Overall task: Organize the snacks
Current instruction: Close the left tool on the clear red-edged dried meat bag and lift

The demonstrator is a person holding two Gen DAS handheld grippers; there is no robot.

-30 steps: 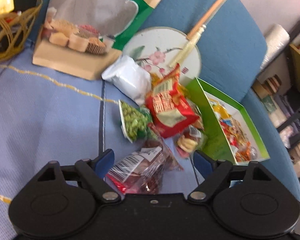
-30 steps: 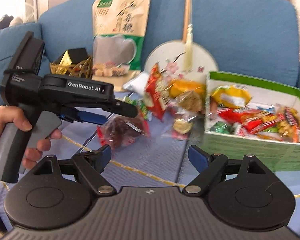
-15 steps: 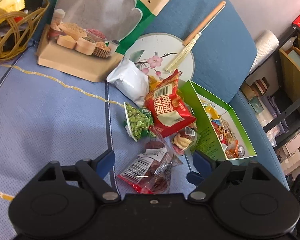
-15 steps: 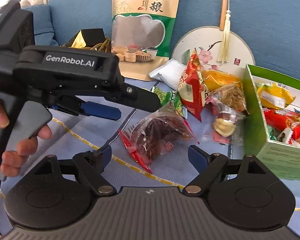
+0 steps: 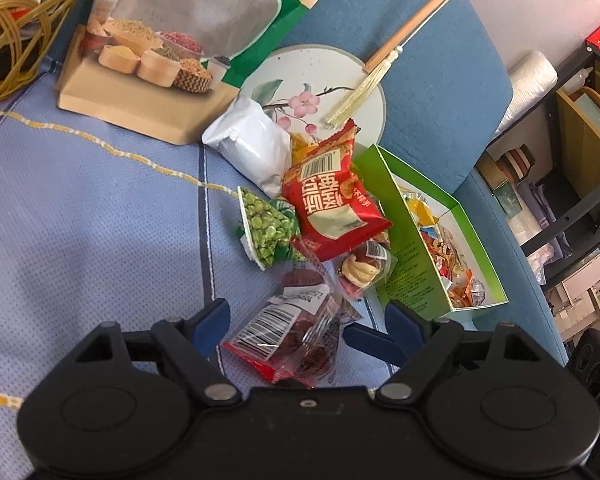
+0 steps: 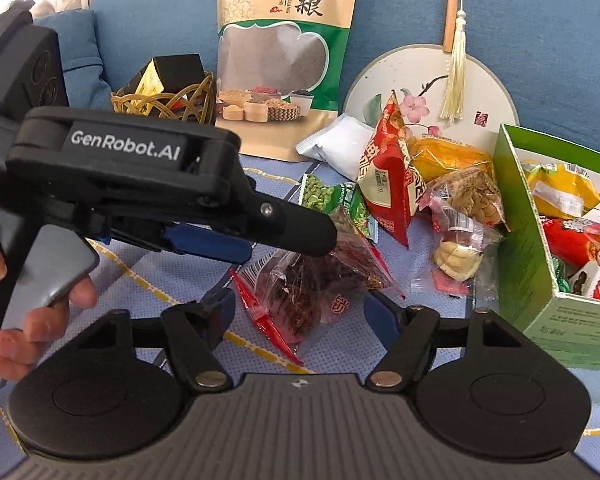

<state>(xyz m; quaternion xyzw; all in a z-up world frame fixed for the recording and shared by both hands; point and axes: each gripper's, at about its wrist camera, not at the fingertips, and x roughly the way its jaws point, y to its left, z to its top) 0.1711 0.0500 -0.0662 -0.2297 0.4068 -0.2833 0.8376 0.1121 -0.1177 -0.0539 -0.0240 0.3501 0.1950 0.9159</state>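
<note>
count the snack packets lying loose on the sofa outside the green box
7: white packet, red bag, yellow packet, green pea packet, clear nut packet, pastry packet, dark red fruit packet nearest. Others may hide underneath.

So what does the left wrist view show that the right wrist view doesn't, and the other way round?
Only the left wrist view shows the shelving beside the sofa and the barcode label on the date bag.

Only the right wrist view shows the left gripper from outside, open over that bag, the hand on its trigger, and the yellow packet.

Both show the date bag, pea packet, red packet, white packet, green box, fan, grain pouch and basket.
</note>
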